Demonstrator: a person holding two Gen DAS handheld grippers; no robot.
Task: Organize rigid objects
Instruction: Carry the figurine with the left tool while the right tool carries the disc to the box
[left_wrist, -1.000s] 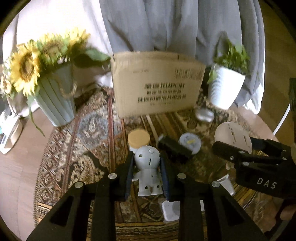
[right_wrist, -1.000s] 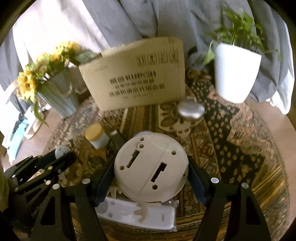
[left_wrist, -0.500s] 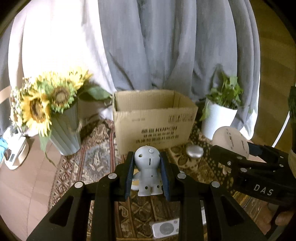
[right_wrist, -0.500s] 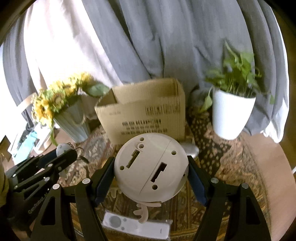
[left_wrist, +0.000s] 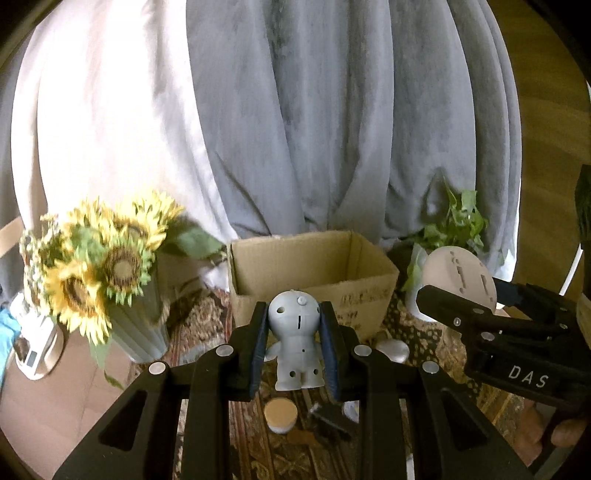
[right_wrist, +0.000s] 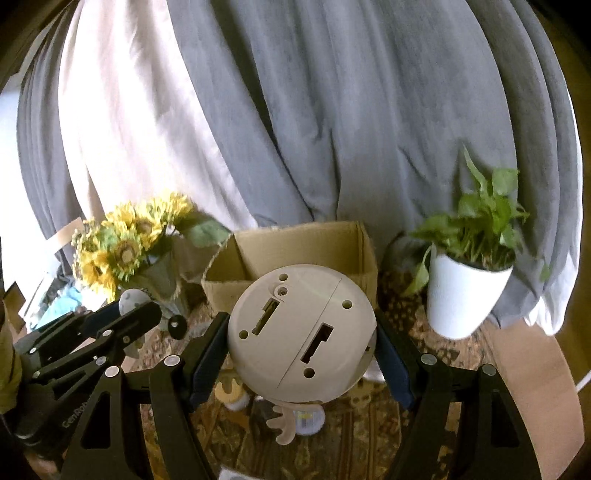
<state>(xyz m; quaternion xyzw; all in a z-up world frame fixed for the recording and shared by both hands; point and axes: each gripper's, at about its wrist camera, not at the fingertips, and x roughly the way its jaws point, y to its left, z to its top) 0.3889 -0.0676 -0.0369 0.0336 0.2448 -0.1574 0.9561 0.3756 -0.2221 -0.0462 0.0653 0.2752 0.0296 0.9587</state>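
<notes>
My left gripper (left_wrist: 295, 325) is shut on a small grey robot figurine (left_wrist: 297, 347), held upright in the air in front of an open cardboard box (left_wrist: 314, 266). My right gripper (right_wrist: 301, 343) is shut on a round beige device (right_wrist: 301, 336) with antler-like feet, its flat underside facing the camera. That device also shows at the right of the left wrist view (left_wrist: 458, 273). The box (right_wrist: 295, 243) stands behind it, open at the top. The left gripper appears at the lower left of the right wrist view (right_wrist: 140, 314).
A sunflower vase (left_wrist: 136, 325) stands left of the box, a white potted plant (right_wrist: 465, 295) right of it. On the patterned rug below lie a yellow-lidded jar (left_wrist: 280, 415), a dark object (left_wrist: 328, 421) and a silver oval object (left_wrist: 391, 349). Grey and white curtains hang behind.
Both grippers have risen with their objects. The box now sits lower in view with its open top showing, and the rug items have dropped toward the bottom edge.
</notes>
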